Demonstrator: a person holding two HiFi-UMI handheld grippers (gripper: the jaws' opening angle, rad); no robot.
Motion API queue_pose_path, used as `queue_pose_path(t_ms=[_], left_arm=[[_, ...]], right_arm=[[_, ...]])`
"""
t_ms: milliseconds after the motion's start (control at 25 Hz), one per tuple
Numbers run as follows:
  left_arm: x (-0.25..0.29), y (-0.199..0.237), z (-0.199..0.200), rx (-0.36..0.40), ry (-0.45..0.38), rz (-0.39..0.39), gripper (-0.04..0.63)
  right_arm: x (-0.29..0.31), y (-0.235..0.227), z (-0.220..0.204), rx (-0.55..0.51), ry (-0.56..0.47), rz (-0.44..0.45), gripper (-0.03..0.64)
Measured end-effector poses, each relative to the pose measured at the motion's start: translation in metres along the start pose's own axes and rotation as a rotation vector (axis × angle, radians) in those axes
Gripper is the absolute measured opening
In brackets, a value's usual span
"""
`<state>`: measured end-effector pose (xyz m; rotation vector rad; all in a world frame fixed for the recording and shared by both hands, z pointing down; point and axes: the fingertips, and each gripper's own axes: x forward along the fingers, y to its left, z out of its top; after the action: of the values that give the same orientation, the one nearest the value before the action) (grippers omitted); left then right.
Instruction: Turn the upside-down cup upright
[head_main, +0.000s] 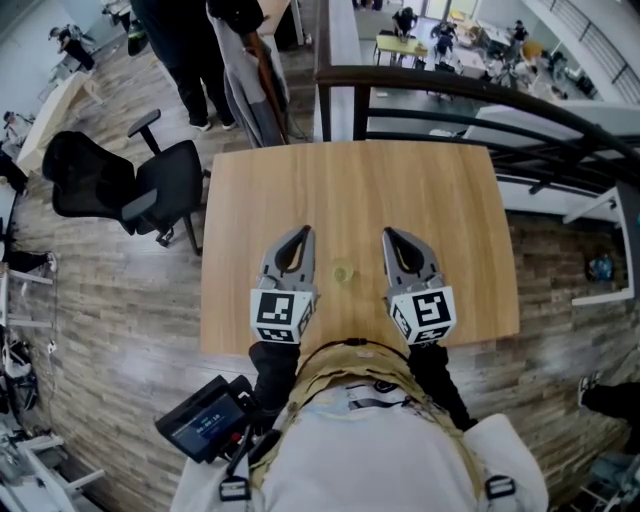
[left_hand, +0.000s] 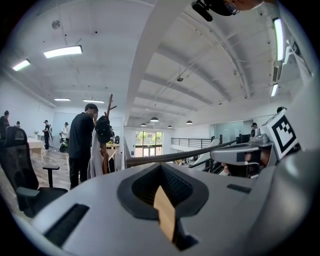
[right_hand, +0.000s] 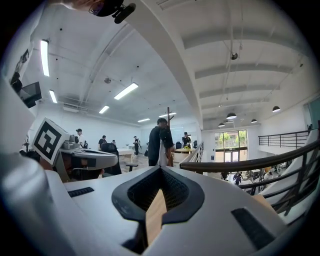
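- Plainly, a square wooden table (head_main: 350, 190) fills the middle of the head view, and its pale top carries one small cup (head_main: 343, 272).
- That cup stands toward 6 o'clock on the top, between the two grippers and touching neither. It is so small that which end is up is hard to judge.
- The left gripper (head_main: 302, 234) hangs at the cup's 9 o'clock, its jaws clenched together on nothing.
- The right gripper (head_main: 390, 234) hangs at the cup's 3 o'clock, its jaws likewise pressed together and empty.
- A plank floor (head_main: 100, 300) surrounds the table. A black office chair (head_main: 120, 185) sits at 9 o'clock, a standing person (head_main: 190, 50) at 11 o'clock, and a dark railing (head_main: 480, 95) runs from 12 to 3 o'clock.
- A white beamed ceiling with strip lights (left_hand: 62, 51) shows in both gripper views.
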<state>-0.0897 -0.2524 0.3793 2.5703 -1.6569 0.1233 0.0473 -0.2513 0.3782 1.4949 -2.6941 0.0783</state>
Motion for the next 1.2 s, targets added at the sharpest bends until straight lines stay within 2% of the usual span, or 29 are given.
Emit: queue_pose_path(t_ms=[200,560,1200], left_arm=[[0.0,-0.007,-0.001,0.011,0.007,-0.019,0.0],[-0.006,-0.004,0.009,0.019,-0.013,-0.005,0.0],[-0.002,-0.005,-0.002,0.031,0.024,-0.018,0.0]], right_arm=[[-0.002,-0.001,0.0,-0.002,-0.002,-0.008,0.02],[-0.003,0.004,0.005,-0.014,-0.012,0.001,0.02],[0.0,0.004,0.003,-0.045,-0.003,-0.003,0.02]])
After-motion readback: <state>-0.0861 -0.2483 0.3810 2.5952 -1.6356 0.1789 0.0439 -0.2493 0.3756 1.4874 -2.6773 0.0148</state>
